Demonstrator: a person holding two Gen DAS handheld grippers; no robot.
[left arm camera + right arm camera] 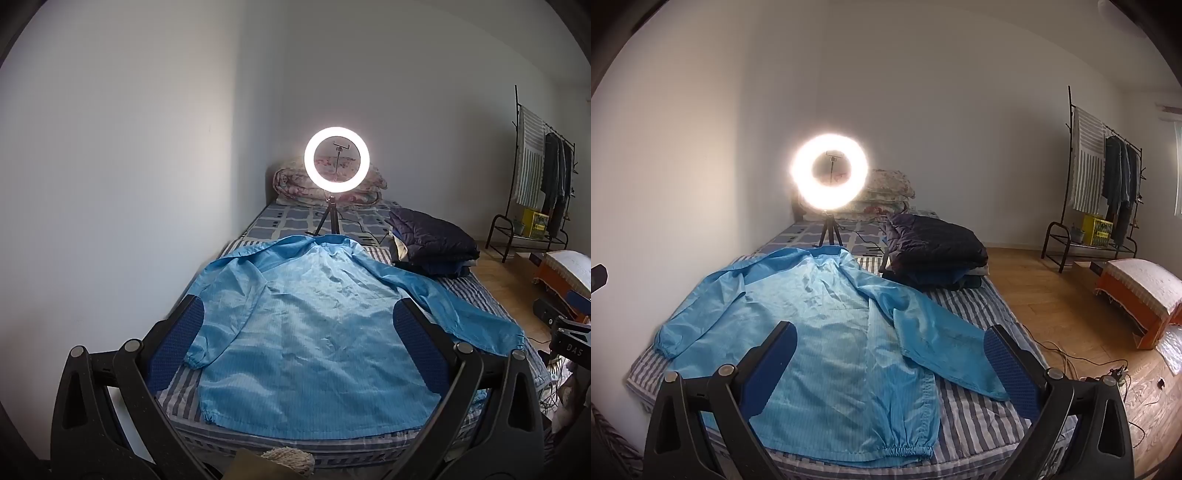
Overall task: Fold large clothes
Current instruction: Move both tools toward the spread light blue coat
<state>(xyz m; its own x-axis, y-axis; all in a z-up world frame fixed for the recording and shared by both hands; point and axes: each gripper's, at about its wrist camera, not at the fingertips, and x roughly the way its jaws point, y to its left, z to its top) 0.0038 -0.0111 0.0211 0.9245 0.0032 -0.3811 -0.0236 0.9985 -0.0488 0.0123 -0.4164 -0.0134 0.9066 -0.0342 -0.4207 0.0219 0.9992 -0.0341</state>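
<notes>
A large light-blue jacket [306, 325] lies spread flat, back up, on the striped bed [177, 402], collar toward the far end and both sleeves out to the sides. It also shows in the right wrist view [820, 332]. My left gripper [295, 314] is open and empty, held above the jacket's lower half. My right gripper [890, 339] is open and empty, held above the jacket's right side, near the right sleeve [945, 347].
A lit ring light on a tripod [336, 164] stands on the bed beyond the collar. A stack of folded dark clothes [432, 240] sits at the bed's right. A rolled quilt [295, 184] lies at the head. A clothes rack [1108, 184], a stool [1141, 291] and cables are on the wooden floor at right.
</notes>
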